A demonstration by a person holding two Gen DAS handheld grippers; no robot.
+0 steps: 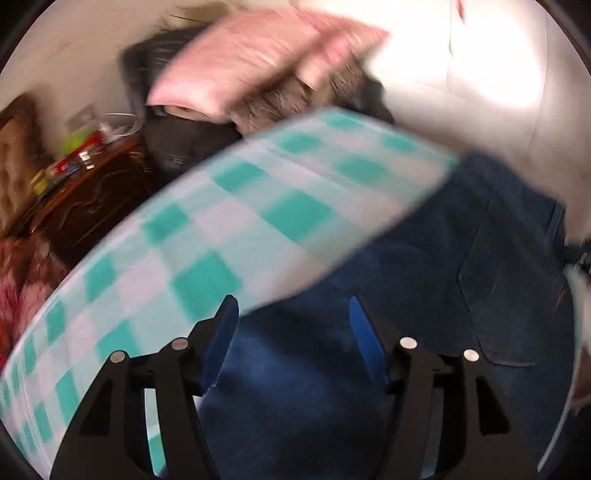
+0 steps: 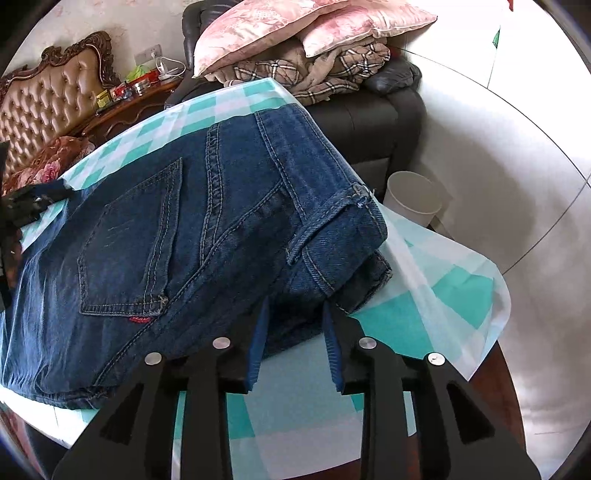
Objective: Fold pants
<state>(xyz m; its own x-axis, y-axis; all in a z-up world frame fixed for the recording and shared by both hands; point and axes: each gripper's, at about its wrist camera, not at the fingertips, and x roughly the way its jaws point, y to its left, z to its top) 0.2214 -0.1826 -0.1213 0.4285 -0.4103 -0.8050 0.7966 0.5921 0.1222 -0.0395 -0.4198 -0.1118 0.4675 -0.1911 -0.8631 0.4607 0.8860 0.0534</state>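
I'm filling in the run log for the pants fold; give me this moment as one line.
jeans: folded on checked cloth | left gripper: open, above denim, blurred | right gripper: open, denim edge between fingers, not pressed

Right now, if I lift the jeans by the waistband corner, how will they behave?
The jeans will probably droop: the denim already sags over the table edge. They look thick, stacked in layers, so likely heavy for one pinch. The checked tablecloth looks thin and glossy; it may slide along underneath.

You see pink pillows [image 2: 295,33] atop plaid blankets [image 2: 325,77] on a black armchair [image 2: 369,125], a white bin [image 2: 413,197] beside it.
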